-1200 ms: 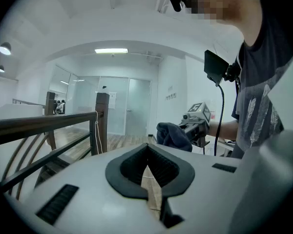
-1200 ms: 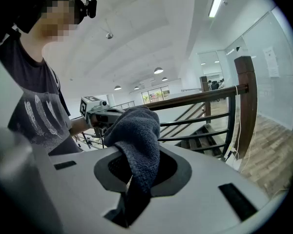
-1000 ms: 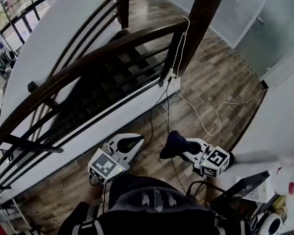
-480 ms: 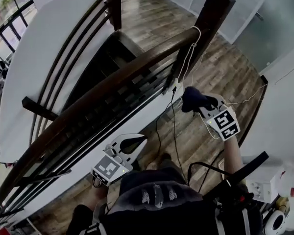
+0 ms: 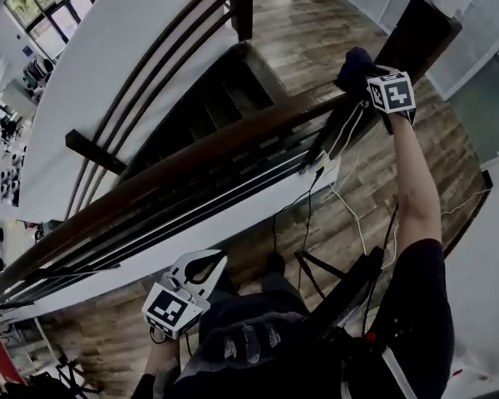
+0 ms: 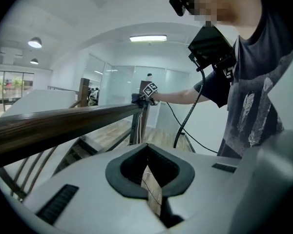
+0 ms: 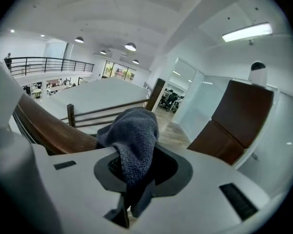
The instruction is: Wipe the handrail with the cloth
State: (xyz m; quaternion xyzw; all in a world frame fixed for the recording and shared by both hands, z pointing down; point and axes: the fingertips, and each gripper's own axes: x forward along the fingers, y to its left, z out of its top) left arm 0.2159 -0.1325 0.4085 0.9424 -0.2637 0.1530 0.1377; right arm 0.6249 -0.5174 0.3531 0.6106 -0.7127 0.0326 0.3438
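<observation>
Your right gripper [image 7: 139, 172] has its jaws clamped on the cloth [image 7: 133, 133], a dark blue-grey terry bundle that bulges up out of the jaw mouth and hangs down through it. In the head view that cloth sits right at the top end of the handrail [image 5: 200, 158], on or just above the dark wood; contact is hard to call from here. Your right arm is stretched out fully to reach it. Just beyond the rail's end stands the broad dark newel post [image 5: 422, 33], and thin white cables [image 5: 343, 133] dangle from the rail below the cloth. Your left gripper [image 5: 202, 266] is down low on your side of the handrail, well apart from it. Its jaws are closed tip to tip with nothing between them. Below the rail run the dark bars, and on its far side the staircase [image 5: 201, 110] drops away.
</observation>
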